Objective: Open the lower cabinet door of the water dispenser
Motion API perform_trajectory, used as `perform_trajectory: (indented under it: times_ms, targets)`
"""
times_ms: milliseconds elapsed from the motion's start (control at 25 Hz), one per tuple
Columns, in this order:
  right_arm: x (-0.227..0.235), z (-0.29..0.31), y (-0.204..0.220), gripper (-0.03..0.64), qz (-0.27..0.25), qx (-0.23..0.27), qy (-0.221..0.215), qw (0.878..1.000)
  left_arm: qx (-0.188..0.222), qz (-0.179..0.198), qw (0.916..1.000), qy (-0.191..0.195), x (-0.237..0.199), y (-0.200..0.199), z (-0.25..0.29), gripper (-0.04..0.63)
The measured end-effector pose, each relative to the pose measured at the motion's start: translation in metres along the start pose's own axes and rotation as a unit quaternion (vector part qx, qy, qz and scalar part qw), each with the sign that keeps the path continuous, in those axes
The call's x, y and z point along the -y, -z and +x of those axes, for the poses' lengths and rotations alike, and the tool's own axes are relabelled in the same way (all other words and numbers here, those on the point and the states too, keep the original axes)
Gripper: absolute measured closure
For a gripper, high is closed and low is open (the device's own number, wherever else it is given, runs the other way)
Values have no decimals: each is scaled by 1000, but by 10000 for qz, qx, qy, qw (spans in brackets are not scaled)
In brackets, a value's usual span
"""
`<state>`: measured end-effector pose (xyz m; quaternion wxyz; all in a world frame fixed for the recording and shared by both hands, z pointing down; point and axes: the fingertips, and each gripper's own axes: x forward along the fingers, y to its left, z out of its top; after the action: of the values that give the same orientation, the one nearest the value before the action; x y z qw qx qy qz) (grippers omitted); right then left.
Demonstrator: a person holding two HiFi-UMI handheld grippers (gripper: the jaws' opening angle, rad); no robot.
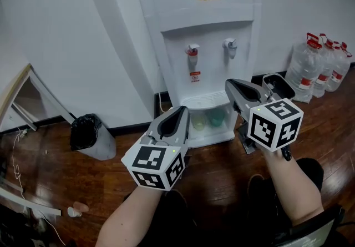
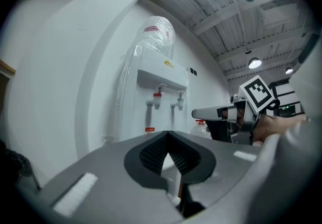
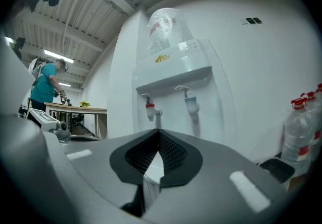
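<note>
The white water dispenser (image 1: 202,29) stands against the wall, with a red tap (image 1: 192,51) and a blue tap (image 1: 231,46). Its lower cabinet door (image 1: 213,129) sits under the drip tray, and green and yellowish cups show behind it. Both grippers partly hide the door. My left gripper (image 1: 180,110) hovers in front of the cabinet's left side, shut and empty. My right gripper (image 1: 230,84) is higher, at the dispenser's right edge near the drip tray, also shut and empty. Neither touches the dispenser. The dispenser (image 2: 156,97) fills the left gripper view beyond the shut tips (image 2: 168,132), and the taps (image 3: 151,109) rise above the right gripper (image 3: 158,130).
A bin with a black bag (image 1: 91,135) stands left of the dispenser. Several large water bottles (image 1: 319,65) stand at the right wall. A wooden frame (image 1: 22,93) leans at the far left. The floor is dark wood. A person (image 3: 45,84) stands by a table far off.
</note>
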<state>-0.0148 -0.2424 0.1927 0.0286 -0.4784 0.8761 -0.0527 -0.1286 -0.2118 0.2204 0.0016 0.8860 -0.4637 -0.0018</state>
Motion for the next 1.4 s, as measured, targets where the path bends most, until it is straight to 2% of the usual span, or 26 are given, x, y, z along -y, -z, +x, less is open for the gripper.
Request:
perform_trajectory:
  times_ms: [160, 280, 360, 560, 720, 760, 880, 920, 1040, 1080, 1160, 1240, 1280, 1400]
  targets:
    - [-2, 5, 26, 614, -180, -67, 110, 9998, -47, 108, 9999, 68, 0, 1, -4, 552]
    - [10, 3, 66, 614, -381, -180, 302, 9987, 37, 47, 9994, 352, 5, -2, -8, 552]
    - [17, 2, 96, 614, -511, -219, 396, 9977, 43, 220, 9984, 524, 11, 2, -9, 552]
    - [37, -6, 159, 608, -362, -367, 494, 9974, -279, 418, 9982, 324, 4, 36, 0, 551]
    - [52, -5, 191, 601, -163, -538, 686, 9961, -326, 850, 9953, 343, 5, 54, 6, 551]
    - [54, -4, 197, 601, -97, -582, 714, 9957, -369, 815, 9954, 347, 7, 60, 6, 551]
    - [57, 1, 214, 596, 122, -791, 671, 9945, -737, 266, 9969, 122, 7, 94, 6, 546]
    - [58, 3, 220, 582, 149, -864, 662, 9939, -936, 290, 9951, 124, 10, 107, 7, 545]
    - [63, 4, 237, 574, 190, -984, 755, 9921, -1266, 1114, 9842, 532, 27, 134, 12, 541]
    - [65, 5, 242, 564, 204, -984, 780, 9919, -1310, 1238, 9817, 613, 29, 138, 15, 541]
    - [70, 8, 249, 547, 197, -957, 837, 9917, -1311, 982, 9853, 488, 26, 143, 24, 538]
    - [75, 10, 258, 523, 211, -974, 911, 9908, -1198, 569, 9911, 134, 16, 147, 35, 538]
    - [76, 11, 263, 507, 242, -1008, 944, 9901, -1154, 503, 9920, -49, 10, 151, 42, 538]
    - [77, 17, 279, 482, 364, -1122, 1021, 9878, -1215, 625, 9898, -400, -3, 181, 59, 538]
